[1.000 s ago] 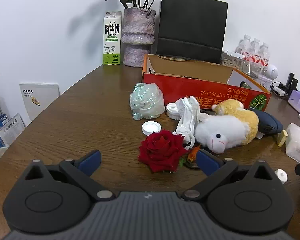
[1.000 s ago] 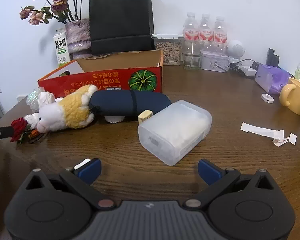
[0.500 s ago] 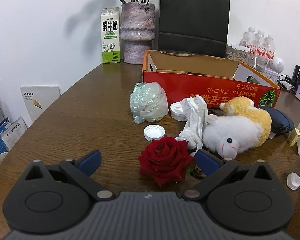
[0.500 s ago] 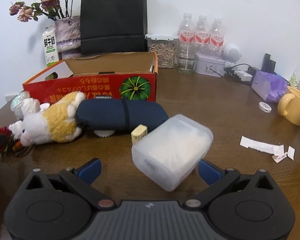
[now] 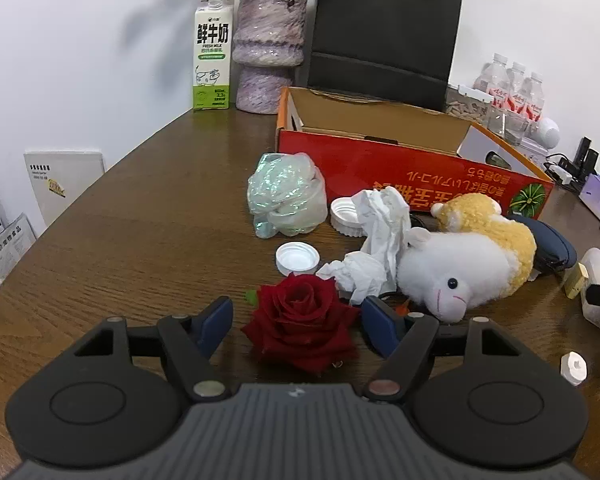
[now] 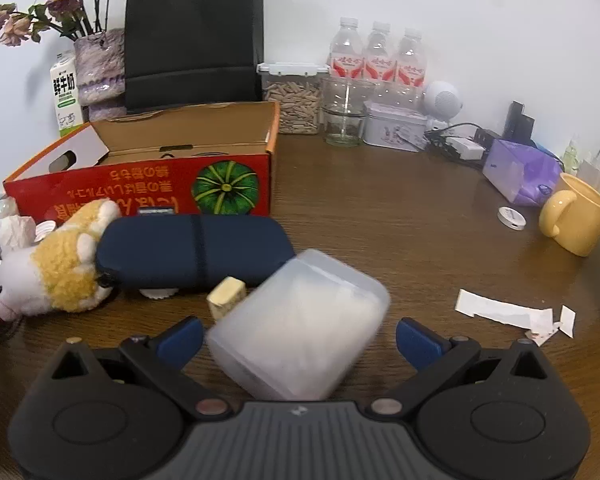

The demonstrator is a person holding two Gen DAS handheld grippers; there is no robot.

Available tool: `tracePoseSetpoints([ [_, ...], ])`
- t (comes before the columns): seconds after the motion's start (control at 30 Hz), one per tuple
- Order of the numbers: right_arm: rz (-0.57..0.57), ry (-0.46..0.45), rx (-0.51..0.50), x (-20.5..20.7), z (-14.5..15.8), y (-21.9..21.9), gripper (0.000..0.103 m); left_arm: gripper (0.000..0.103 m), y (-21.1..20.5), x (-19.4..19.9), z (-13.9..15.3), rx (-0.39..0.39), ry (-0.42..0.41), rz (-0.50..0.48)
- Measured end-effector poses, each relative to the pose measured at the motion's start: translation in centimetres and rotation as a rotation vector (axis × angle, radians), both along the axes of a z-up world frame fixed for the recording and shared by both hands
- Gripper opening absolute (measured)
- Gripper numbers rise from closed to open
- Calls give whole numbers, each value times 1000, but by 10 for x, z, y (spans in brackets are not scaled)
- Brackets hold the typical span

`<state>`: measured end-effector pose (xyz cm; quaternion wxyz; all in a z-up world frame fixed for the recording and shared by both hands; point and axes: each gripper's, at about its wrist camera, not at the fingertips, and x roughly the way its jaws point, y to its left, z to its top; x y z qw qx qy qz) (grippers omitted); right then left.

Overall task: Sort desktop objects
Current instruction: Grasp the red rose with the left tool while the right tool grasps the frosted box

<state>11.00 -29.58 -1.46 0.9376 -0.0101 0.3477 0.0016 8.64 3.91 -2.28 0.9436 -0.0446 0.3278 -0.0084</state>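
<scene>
A wooden table point(image 5: 140, 216) is cluttered with small things in front of an open red cardboard box point(image 5: 400, 168) printed upside down with orange characters and a green pumpkin picture. In the left wrist view, the left gripper point(image 5: 298, 322) has its jaws spread, one blue finger on each side of a red rose point(image 5: 302, 322) lying on the table; neither visibly presses it. Beyond the rose lie crumpled white tissue point(image 5: 374, 248), a white bottle cap point(image 5: 298, 258) and a white and yellow plush sheep point(image 5: 468, 260). Only this view shows the milk carton point(image 5: 213, 52) clearly enough to read "FRESH MILK" (under large Chinese characters). In the right wrist view, the right gripper point(image 6: 298, 340) is also spread wide around a frosted plastic container point(image 6: 300, 324), with a gap at its right finger; contact on the left is unclear. Only here appear a yellow mug point(image 6: 576, 220), a purple tissue pack point(image 6: 520, 176) and three water bottles point(image 6: 376, 60) with red labels, too small to read.
</scene>
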Motion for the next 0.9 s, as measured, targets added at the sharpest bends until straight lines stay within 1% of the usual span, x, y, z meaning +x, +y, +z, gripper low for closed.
tracePoseSetpoints([
  [0.2, 4, 1, -4, -7, 0, -12, 100, 74, 2, 0, 0, -7, 6, 11],
  [0.27, 3, 1, 3, -7, 1, -14, 97, 74, 3, 0, 0, -9, 9, 15],
  [0.43, -13, -10, 16, -1, 1, -13, 84, 74, 4, 0, 1, -15, 16, 33],
  [0.47, -18, -11, 17, 1, 1, -12, 82, 74, 5, 0, 2, -17, 15, 37],
  [0.63, -61, -16, 9, 9, 1, -10, 82, 74, 5, 0, 4, -20, 10, 44],
  [0.73, -71, -11, 4, 15, -2, -10, 82, 74, 6, 1, 2, -33, 22, 40],
  [0.83, -70, -3, 7, 18, -6, -11, 81, 65, 9, 2, 2, -56, 29, 37],
  [0.9, -68, -1, 7, 20, -9, -12, 79, 54, 10, 3, 1, -72, 35, 32],
])
